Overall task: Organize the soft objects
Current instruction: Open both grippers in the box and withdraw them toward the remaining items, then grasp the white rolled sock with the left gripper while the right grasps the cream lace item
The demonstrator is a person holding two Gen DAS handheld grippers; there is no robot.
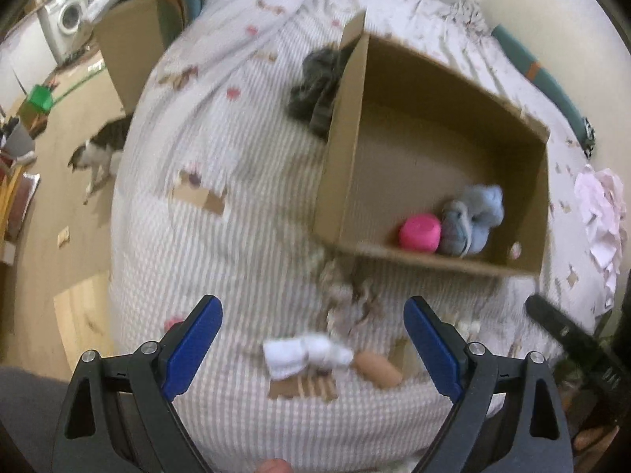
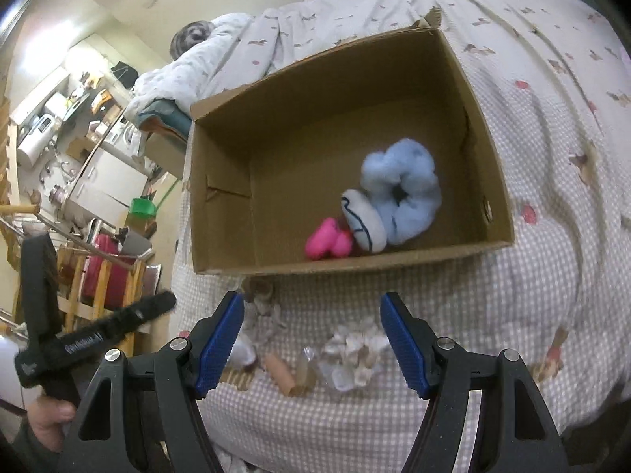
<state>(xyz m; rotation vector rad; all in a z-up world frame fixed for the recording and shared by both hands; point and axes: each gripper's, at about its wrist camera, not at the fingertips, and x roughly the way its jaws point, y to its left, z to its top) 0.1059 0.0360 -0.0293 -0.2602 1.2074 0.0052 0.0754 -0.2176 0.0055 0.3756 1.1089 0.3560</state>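
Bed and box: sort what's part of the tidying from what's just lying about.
Job:
cardboard box
blue scrunchie
pink toy
white sock
tan tube

Lying about:
grey cloth
cat
washing machine

blurred: left view | grey cloth [image 1: 315,86] half hidden behind cardboard box [image 1: 343,149] wall | cat [image 1: 98,153] smeared

The box [image 2: 489,165] was plain brown cardboard, matt and smooth. The blue scrunchie [image 2: 406,189] looked fluffy and soft. The bed cover [image 2: 552,276] was bumpy checked cloth.
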